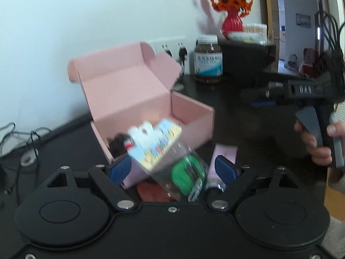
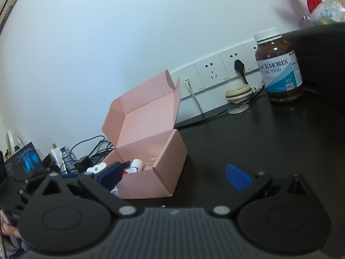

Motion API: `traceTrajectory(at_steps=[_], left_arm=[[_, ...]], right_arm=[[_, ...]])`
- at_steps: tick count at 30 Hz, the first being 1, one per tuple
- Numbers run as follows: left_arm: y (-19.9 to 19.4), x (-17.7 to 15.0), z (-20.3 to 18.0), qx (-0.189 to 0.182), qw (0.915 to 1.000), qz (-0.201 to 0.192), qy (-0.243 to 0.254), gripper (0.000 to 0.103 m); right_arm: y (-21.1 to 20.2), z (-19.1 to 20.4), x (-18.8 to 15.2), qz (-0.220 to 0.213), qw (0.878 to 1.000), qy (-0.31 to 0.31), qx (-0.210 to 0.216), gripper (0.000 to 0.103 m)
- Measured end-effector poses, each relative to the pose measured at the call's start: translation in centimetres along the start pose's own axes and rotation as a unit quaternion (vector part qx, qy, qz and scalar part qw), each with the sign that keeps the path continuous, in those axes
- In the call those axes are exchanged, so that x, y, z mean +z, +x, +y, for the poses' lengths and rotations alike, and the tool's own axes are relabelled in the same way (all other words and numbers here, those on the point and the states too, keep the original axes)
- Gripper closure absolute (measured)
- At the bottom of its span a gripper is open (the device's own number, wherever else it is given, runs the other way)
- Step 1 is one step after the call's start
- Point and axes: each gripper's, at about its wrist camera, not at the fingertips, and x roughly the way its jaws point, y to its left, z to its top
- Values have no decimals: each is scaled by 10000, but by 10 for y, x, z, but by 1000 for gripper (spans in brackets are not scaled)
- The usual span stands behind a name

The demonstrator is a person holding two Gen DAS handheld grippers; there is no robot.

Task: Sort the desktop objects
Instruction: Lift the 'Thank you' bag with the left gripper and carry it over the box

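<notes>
Where the dark desk [image 2: 248, 142] fills the middle of both views, a pink cardboard box [image 2: 151, 172] stands with its lid flap raised toward the white wall. In the right wrist view, centre-left, the box holds a small white cylinder and other pale items that are too small to name; in the left wrist view a dark, fuzzy mass lies in its near corner.

The left gripper [image 1: 173, 169], at lower centre of its own view, has its blue pads spread wide, and neither pad presses on anything. Between them, blurred, lies a clear plastic packet [image 1: 170, 153] with a printed card header and a green item inside. Its long axis runs diagonally, header toward the upper left over the box's near rim, green end toward the lower right. Whether it rests on anything cannot be told.

The right gripper [image 2: 174, 176], at lower centre of its view, is likewise spread apart with nothing between its pads; a hand [image 1: 317, 142] grips its handle at the right edge of the left wrist view.

A brown supplement bottle [image 2: 280, 69] stands upright at upper right, well apart from the box.
</notes>
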Motion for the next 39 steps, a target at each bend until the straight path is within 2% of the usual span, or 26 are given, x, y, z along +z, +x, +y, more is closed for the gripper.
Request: traceTrajectory(at_steps=[5,11,19,34,36,38,39], left_arm=[[15,-11,7,-103,9989,268,-369,25],[22,-14,8,-382,9974,203,-577,32],[35,-10,-4,-661,9962,251,-504,48],[58,3,-6,-662,9946,94,-789,49],[60,4,-9,-658,9950,117,-743,57],[62,5,-12,-626,9955,173,-689,77],[63,5,-13,-604,9958,194,-665,78]], right_arm=[[-1,1,-1,-34,10000,-33,-20,1],[-2,2,-1,-66,10000,-62,-35,1],[-1,2,-1,-58,10000,-18,-19,1],[1,-2,-1,-4,9999,100,2,1],[1,-2,-1,9,9999,118,-16,1],[3,-3,-1,41,9999,158,-53,1],[3,-4,-1,56,9998,182,-63,1]])
